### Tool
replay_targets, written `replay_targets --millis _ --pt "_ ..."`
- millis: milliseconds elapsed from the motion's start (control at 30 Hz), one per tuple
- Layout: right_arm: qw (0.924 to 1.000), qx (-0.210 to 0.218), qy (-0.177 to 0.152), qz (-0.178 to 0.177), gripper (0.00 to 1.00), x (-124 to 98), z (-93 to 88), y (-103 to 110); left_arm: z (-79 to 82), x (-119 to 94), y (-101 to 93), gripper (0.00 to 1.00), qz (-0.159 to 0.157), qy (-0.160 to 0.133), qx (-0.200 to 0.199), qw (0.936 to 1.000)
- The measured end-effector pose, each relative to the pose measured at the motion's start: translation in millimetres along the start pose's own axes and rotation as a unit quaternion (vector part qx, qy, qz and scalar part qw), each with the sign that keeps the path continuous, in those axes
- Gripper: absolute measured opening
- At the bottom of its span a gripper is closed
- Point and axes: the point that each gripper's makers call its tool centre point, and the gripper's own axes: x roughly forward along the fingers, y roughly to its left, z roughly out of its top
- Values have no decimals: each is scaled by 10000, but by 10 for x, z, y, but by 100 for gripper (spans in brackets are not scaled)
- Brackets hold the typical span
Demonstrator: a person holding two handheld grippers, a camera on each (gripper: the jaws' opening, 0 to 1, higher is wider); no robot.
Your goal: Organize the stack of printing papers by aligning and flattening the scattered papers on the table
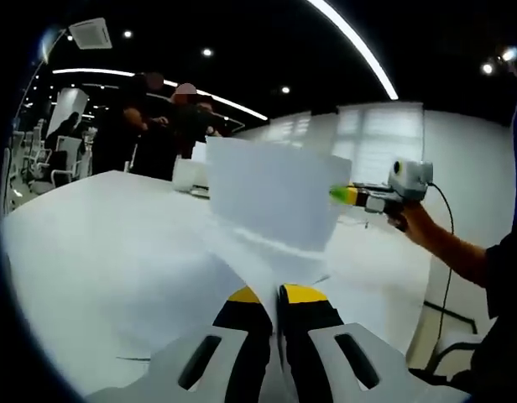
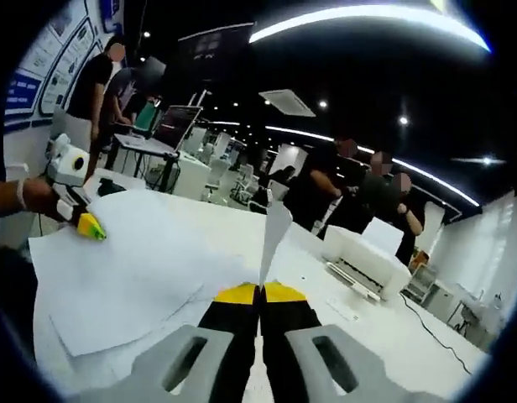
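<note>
A: Starting at our left gripper, the yellow-tipped jaws are pressing together on the near edge of a paper sheet, which is standing up in front of us and blocking much of the far table.

B: And our right gripper is clamping the same kind of sheet, seen edge-on as a thin white sliver rising from the closed jaws.

A: In the left gripper view, the right gripper is reaching in from the right, its green-yellow tip touching the sheet's far side.

B: In the right gripper view, the left gripper is sitting at the left over the scattered papers spread on the white table.

A: Farther out, a white printer is resting on the table.

B: People are standing behind it, and desks with monitors are filling the far left.
</note>
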Motion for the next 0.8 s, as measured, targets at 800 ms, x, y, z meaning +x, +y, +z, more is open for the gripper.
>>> replay_targets --millis 800 --pt "9853 -1558 314 621 0 -68 -359 1320 -5 -45 -22 8 -263 -29 -592 9979"
